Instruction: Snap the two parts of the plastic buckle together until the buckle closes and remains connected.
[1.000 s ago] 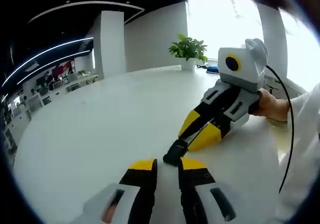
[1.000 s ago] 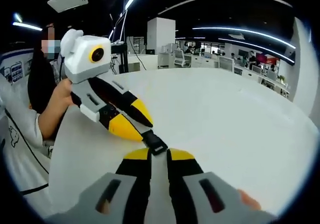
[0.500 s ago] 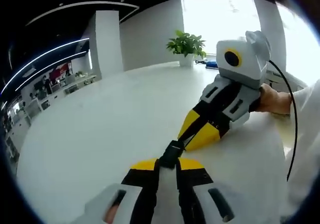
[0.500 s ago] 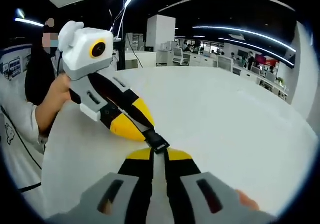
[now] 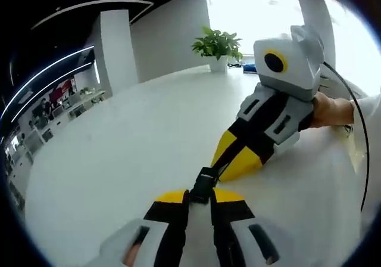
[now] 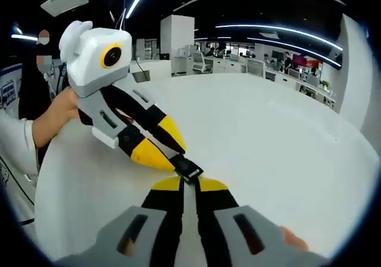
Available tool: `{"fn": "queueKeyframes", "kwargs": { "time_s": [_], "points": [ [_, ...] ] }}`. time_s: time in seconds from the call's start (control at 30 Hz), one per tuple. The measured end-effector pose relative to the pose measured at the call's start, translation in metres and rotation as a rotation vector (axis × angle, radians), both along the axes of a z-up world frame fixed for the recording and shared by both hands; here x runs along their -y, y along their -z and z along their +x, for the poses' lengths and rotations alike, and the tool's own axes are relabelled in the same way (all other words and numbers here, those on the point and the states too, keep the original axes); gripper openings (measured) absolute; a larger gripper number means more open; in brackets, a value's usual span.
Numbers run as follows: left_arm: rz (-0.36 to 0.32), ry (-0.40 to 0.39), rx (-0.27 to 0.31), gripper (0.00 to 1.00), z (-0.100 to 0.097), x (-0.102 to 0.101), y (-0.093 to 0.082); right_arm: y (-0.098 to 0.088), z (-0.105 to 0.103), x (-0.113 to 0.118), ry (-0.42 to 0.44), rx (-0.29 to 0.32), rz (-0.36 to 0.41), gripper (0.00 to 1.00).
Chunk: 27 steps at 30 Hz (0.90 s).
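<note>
Two grippers meet over a wide white table (image 5: 119, 154), the largest thing in both views, and its round edge curves away into a big open office. Behind it stand white pillars, desks with monitors and long ceiling light strips; in the left gripper view a bright window washes out the far wall, and a potted plant (image 5: 218, 45) stands at the table's far edge.

Next in size are the tools. The left gripper (image 5: 198, 200) rises from the bottom of its own view with yellow-tipped jaws nearly together, pinching one end of the black plastic buckle (image 5: 205, 183). The right gripper (image 6: 183, 185) has its jaws equally narrow, clamped on the other end of the buckle (image 6: 187, 171). Each tool also appears in the other's view, held by a person's hand (image 5: 331, 109) with a white sleeve.

Smallest is the buckle itself, a short black piece between the two pairs of tips, just above the table. The jaws cover both its ends, so I cannot tell if the two parts are fully latched.
</note>
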<state>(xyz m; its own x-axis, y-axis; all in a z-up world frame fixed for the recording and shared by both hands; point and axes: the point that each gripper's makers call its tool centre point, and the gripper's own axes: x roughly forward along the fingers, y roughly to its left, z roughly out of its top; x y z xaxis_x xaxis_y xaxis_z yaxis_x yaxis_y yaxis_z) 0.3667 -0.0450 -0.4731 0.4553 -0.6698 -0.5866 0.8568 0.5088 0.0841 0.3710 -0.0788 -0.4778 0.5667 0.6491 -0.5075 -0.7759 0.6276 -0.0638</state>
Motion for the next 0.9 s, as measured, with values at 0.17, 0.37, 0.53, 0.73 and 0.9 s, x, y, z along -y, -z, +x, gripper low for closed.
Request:
{"fn": "queueKeyframes", "kwargs": {
  "time_s": [0.17,0.37,0.53,0.73,0.9],
  "points": [
    [0.047,0.023,0.043,0.14,0.014,0.006,0.004,0.0,0.007,-0.002,0.014,0.007,-0.015,0.06],
    [0.037,0.032,0.035,0.15,0.022,0.008,0.007,0.0,0.007,-0.005,0.014,-0.003,-0.013,0.06],
    [0.052,0.028,0.045,0.15,0.024,0.003,0.008,-0.003,0.015,-0.001,0.023,0.007,-0.022,0.07],
    [0.052,0.016,0.045,0.15,0.029,-0.001,0.008,0.0,0.013,-0.001,0.023,-0.003,-0.021,0.07],
    [0.049,0.013,0.043,0.15,0.029,-0.001,0.008,0.001,0.013,-0.001,0.023,-0.004,-0.013,0.07]
  ]
}}
